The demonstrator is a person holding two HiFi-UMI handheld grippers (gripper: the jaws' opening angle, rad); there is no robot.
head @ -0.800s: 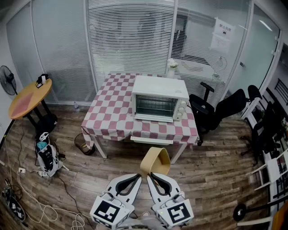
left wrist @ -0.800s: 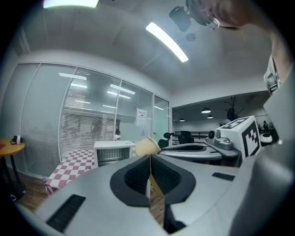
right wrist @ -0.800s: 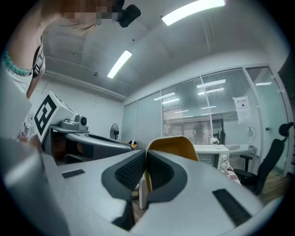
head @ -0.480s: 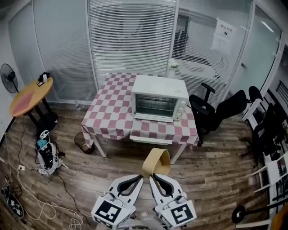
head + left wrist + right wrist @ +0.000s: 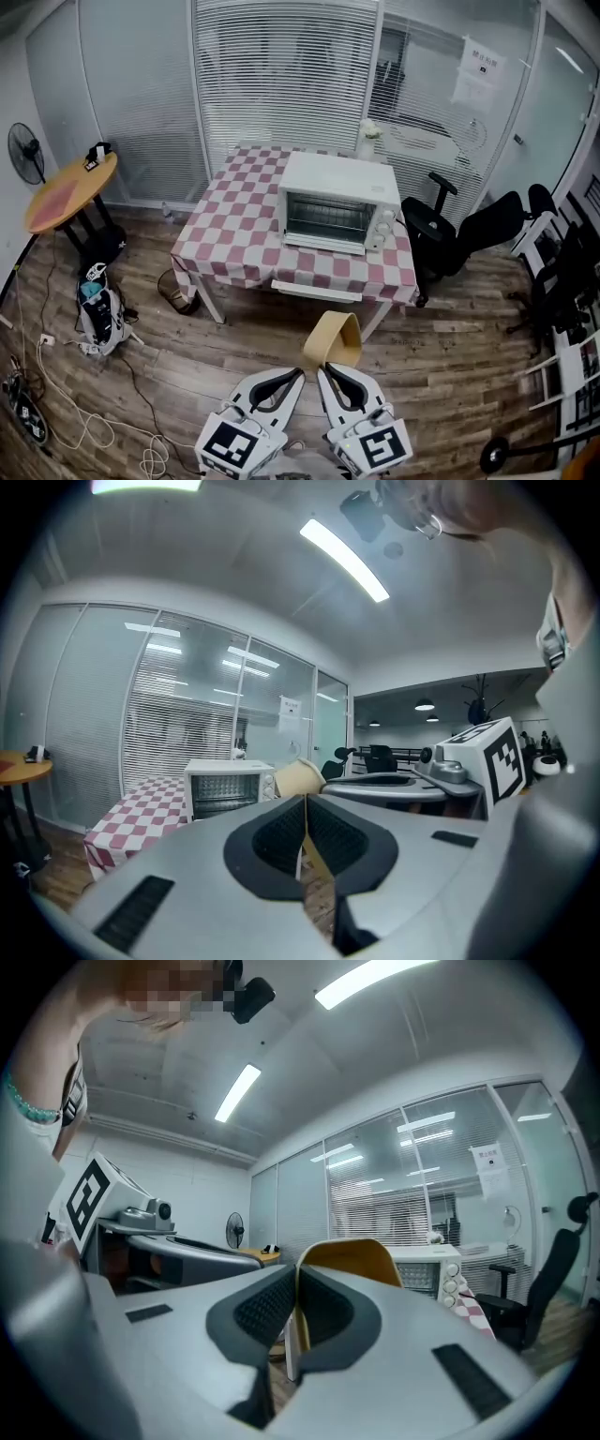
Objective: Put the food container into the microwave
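The food container [image 5: 333, 339] is a tan paper bowl, tilted on its side above the wood floor. My right gripper [image 5: 325, 371] is shut on its rim; in the right gripper view the bowl [image 5: 352, 1258] rises just past the pads. My left gripper [image 5: 297, 373] sits right beside it, shut with nothing in it, and sees the bowl [image 5: 298, 778] ahead to the right. The microwave [image 5: 339, 202] is a white box with a glass door, shut, on a red-and-white checkered table [image 5: 246, 234] some way ahead of both grippers.
Black office chairs [image 5: 459, 234] stand right of the table. A round orange side table [image 5: 66, 192] and a fan [image 5: 26, 150] are at the left. A backpack [image 5: 98, 314], loose cables [image 5: 84, 422] and a dark bin [image 5: 173, 291] lie on the floor at the left.
The whole view has shifted a little, and the table and microwave sit slightly lower and to the right. Both grippers keep their pose and the right one still holds the bowl.
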